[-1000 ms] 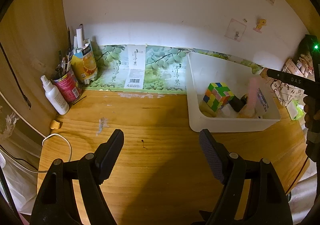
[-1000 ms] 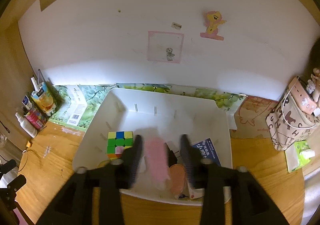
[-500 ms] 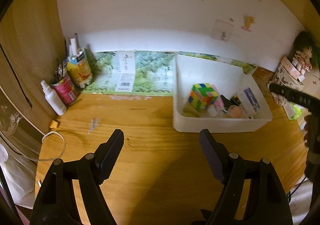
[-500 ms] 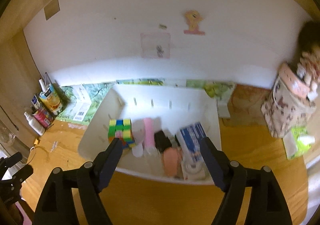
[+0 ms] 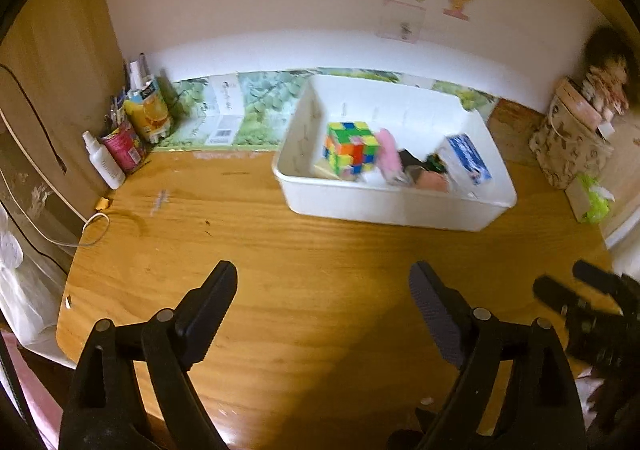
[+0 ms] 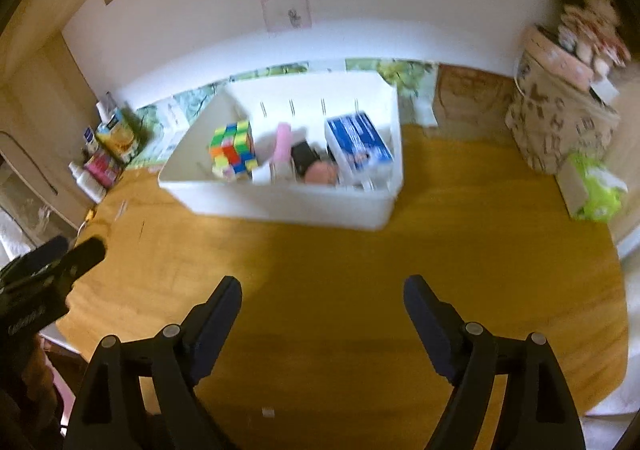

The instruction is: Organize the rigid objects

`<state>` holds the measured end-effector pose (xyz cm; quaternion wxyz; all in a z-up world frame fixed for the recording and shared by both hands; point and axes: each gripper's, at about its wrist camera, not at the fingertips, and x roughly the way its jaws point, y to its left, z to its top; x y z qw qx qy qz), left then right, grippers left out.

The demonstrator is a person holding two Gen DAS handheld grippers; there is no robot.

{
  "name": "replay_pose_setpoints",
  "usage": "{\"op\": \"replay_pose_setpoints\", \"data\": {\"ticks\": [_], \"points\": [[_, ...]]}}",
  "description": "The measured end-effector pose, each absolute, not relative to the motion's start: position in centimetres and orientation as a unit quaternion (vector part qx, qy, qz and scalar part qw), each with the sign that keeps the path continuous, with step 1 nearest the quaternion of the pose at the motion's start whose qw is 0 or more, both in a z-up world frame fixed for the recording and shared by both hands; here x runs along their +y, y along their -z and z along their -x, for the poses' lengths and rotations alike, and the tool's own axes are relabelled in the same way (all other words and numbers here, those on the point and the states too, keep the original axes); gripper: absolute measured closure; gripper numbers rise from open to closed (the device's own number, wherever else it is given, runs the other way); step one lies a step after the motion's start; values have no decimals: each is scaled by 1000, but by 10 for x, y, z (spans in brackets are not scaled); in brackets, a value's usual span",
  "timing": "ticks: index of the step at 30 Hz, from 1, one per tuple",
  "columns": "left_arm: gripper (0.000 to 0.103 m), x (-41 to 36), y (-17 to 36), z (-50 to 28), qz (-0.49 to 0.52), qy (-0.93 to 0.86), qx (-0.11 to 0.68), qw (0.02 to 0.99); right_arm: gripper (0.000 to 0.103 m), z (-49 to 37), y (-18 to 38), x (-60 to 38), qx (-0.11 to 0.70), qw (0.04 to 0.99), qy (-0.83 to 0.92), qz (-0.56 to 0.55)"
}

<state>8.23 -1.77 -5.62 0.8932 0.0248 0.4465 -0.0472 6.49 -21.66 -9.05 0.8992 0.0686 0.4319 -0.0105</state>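
A white plastic bin (image 5: 384, 205) (image 6: 280, 201) stands on the wooden table against the back wall. In it lie a colourful puzzle cube (image 5: 351, 147) (image 6: 233, 149), a pink tube (image 5: 390, 157) (image 6: 282, 141), a blue and white box (image 5: 466, 157) (image 6: 358, 143), a black item and a peach round item. My left gripper (image 5: 323, 282) is open and empty above the table's front part. My right gripper (image 6: 322, 296) is open and empty, well in front of the bin; it also shows at the right edge of the left wrist view (image 5: 588, 310).
A white spray bottle (image 5: 103, 161), a red can of pens (image 5: 124, 143) and a juice carton (image 5: 149, 115) stand at the back left. A patterned bag (image 6: 560, 121) with a doll and a green packet (image 6: 600, 193) sit at the right. A white cable (image 5: 94, 226) lies left.
The right gripper opened, left the pink tube in the bin and pulled back toward the table's front. The left gripper also drew back and up.
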Motion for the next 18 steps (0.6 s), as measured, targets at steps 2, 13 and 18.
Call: {"op": "replay_pose_setpoints", "data": {"ticks": [2, 13, 18], "points": [[8, -28, 51, -74, -32, 53, 443, 895, 19, -51, 91, -220, 439, 895, 8, -77], [2, -45, 23, -19, -58, -2, 392, 918, 5, 0, 73, -218, 426, 902, -2, -65], [2, -41, 10, 2, -49, -17, 367, 929, 0, 23, 56, -220, 405, 912, -4, -67]]}}
